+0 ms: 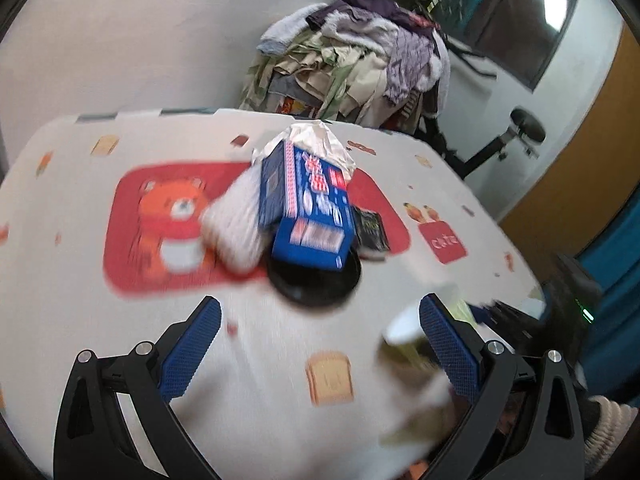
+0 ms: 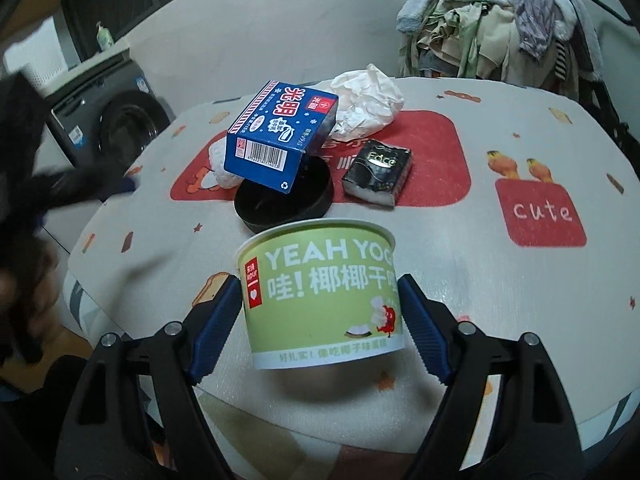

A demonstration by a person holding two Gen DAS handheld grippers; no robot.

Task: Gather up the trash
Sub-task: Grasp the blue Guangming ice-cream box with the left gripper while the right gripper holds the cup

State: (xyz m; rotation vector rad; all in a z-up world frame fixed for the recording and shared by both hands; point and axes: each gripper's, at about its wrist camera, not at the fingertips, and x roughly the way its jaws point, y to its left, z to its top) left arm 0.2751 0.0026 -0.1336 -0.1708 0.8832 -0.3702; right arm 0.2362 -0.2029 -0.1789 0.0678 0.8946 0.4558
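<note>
Between the blue pads (image 2: 218,320) of the right tongs (image 2: 316,284), pinched at both sides: a green yogurt cup (image 2: 320,312), upright, open rim up, over the near part of the table (image 2: 500,280). Cannot tell whether resting on the cloth or lifted just clear of it.

Left tongs (image 1: 320,304) spread wide, nothing between the pads, only printed cloth below. Whole left view smeared with blur; same green cup just beside the right-hand finger.

Farther out, at the table's middle, just beyond the cup: a black round dish (image 2: 288,200), and tilted into it by one low corner a blue carton (image 2: 276,132), barcode side facing near. Tucked behind the carton on the left, a white ridged packet (image 2: 224,168). Behind the carton on the right, touching it, a crumpled white paper (image 2: 366,100). Right of the dish and close to it, a small black packet (image 2: 378,172) lying flat on the red patch of the cloth.

Beyond the table's far right edge, a heap of clothes (image 2: 500,20). Far left, past the table, a dark washing machine (image 2: 120,128).
</note>
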